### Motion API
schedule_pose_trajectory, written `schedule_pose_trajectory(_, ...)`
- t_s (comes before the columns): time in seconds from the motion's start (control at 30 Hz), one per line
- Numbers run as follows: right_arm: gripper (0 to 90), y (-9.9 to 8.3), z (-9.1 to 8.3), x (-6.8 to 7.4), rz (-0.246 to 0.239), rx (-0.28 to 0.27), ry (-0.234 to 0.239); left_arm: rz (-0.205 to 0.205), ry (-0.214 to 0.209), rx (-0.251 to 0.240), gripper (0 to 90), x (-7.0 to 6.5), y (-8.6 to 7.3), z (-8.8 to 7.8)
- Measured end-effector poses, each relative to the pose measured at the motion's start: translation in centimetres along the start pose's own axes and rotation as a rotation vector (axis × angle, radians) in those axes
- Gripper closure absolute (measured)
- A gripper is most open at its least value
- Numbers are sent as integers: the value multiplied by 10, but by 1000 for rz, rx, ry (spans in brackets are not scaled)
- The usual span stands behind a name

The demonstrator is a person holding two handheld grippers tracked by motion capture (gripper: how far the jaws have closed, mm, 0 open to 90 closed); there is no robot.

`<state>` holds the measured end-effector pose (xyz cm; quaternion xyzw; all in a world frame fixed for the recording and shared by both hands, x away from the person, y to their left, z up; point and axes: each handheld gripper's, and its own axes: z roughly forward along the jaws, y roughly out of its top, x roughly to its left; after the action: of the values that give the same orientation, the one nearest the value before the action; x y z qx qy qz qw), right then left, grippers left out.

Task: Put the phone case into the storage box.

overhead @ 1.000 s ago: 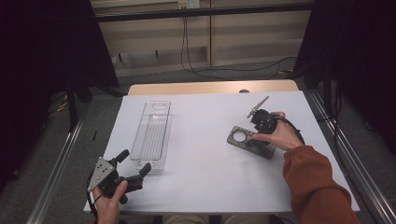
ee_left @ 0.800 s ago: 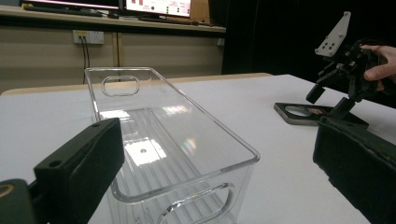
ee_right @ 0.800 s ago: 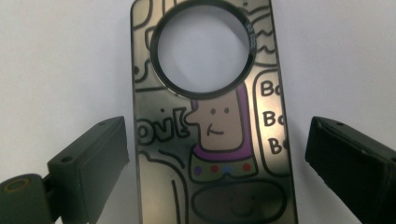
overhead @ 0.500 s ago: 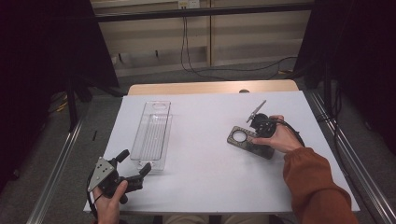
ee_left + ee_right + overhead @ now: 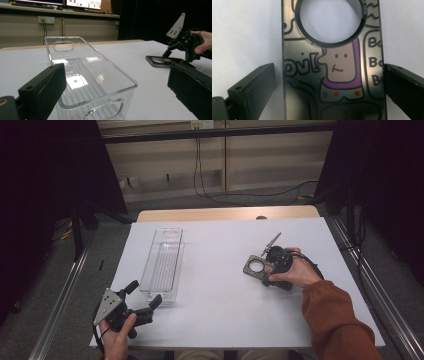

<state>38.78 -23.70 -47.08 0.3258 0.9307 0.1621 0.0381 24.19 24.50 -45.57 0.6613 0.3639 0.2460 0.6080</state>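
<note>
A dark phone case (image 5: 254,266) with a round camera hole and a cartoon print lies flat on the white table (image 5: 225,305), right of centre. My right gripper (image 5: 269,271) points down at it. In the right gripper view its open jaws stand either side of the phone case (image 5: 332,62), with small gaps to the edges; the right gripper (image 5: 329,87) holds nothing. A long clear plastic bin (image 5: 162,262) lies left of centre. My left gripper (image 5: 146,293) stands open just short of the bin's near end. The left gripper view shows the bin (image 5: 87,75), the left gripper (image 5: 116,87) and the far case (image 5: 160,61).
The table's wooden back edge (image 5: 225,213) runs behind the white sheet. Metal rails (image 5: 60,315) flank the table on both sides. Cables (image 5: 280,192) trail on the floor beyond. Monitors (image 5: 82,3) stand on a shelf in the left gripper view.
My right gripper has come down slightly over the phone case. The left gripper and the bin have stayed where they were.
</note>
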Motion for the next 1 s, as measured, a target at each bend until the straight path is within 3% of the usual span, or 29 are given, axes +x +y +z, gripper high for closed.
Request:
schedule_pose_trajectory(0.23,36,0,-2,1,21,6,1,5,4,2,21,0,0,1)
schedule_pose_trajectory(0.5,114,0,-4,1,5,3,-10,3,-6,5,21,-1,-1,1)
schedule_pose_trajectory(0.7,121,3,-5,3,10,20,-16,8,-10,12,21,1,-1,1)
schedule_pose_trajectory(1.0,124,1,-6,1,28,4,-6,-1,-5,9,21,1,-1,2)
